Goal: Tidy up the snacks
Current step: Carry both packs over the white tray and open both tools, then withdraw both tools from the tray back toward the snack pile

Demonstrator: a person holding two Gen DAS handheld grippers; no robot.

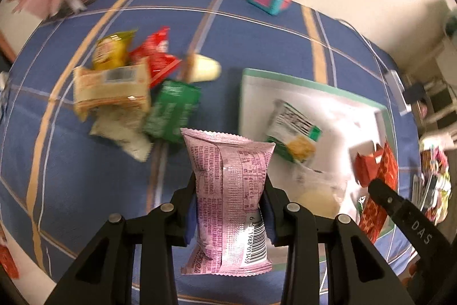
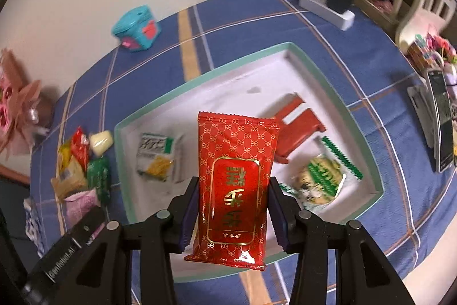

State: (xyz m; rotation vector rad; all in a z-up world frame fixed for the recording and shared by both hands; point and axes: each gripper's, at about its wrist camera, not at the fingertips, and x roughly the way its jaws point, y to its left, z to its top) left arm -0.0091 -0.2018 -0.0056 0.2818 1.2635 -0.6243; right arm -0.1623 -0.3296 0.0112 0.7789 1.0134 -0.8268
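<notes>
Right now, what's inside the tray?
In the tray: a green-white packet, a red box and a green round snack. The red packet in the right gripper hides the tray's middle.

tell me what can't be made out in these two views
- Left wrist view: loose snack pile is motion-blurred, labels unreadable.
- Left wrist view: pink packet hides the cloth behind it.
- Right wrist view: red packet covers part of the tray floor.
- Right wrist view: phone screen is too small to read.
</notes>
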